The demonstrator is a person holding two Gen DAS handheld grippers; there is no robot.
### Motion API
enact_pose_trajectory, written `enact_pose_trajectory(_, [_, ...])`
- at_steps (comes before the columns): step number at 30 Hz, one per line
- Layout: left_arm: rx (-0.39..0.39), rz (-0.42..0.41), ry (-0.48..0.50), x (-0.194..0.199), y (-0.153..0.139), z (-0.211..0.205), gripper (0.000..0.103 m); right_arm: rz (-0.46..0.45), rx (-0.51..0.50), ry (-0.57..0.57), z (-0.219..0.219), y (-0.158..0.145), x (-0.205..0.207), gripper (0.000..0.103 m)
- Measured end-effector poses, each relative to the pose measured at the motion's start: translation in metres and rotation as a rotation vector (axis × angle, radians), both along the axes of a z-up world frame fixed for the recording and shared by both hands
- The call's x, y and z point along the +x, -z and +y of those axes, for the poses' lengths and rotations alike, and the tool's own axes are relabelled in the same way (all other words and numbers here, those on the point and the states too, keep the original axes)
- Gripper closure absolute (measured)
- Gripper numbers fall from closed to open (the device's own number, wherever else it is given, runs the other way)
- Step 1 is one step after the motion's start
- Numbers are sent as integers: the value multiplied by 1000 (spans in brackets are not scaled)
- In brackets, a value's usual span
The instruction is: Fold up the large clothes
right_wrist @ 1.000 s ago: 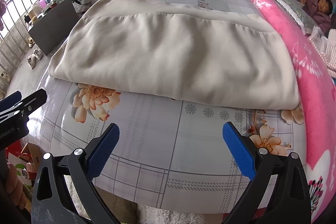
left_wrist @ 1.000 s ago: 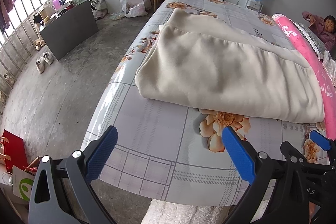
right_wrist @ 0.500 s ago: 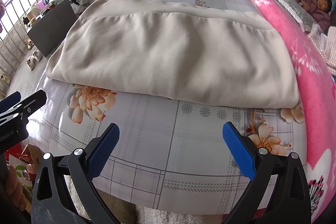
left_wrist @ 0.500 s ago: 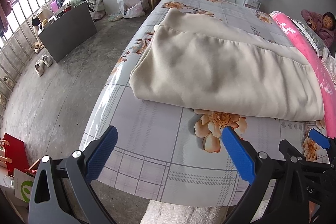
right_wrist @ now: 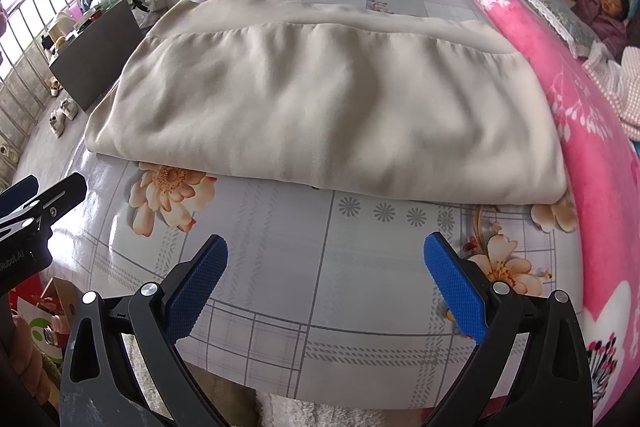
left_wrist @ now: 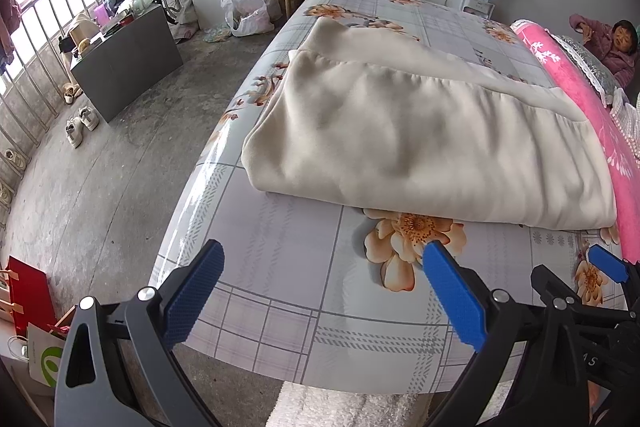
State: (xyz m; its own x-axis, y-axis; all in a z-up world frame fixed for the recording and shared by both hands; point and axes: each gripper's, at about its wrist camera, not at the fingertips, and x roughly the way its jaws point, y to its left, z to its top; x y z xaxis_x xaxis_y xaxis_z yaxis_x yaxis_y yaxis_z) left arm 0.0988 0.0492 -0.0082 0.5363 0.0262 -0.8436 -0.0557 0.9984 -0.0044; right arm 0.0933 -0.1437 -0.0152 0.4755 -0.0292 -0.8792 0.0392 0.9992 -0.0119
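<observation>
A cream garment (right_wrist: pixel 320 99) lies folded over on the bed (right_wrist: pixel 360 267); both grippers (left_wrist: pixel 320 291) (right_wrist: pixel 326 287) hover before it, jaws wide and empty, further folds apparently remaining.

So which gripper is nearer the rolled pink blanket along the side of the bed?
Right. The right gripper hangs open over the bed's near edge with the pink blanket just off its right side; the left gripper, also open, sits further toward the floor side.
</observation>
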Motion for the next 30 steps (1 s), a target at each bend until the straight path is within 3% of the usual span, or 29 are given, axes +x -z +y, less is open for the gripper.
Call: enact_pose_trajectory(30, [2, -4, 2, 0, -2, 0, 5, -7, -6, 5, -2, -2, -1, 8])
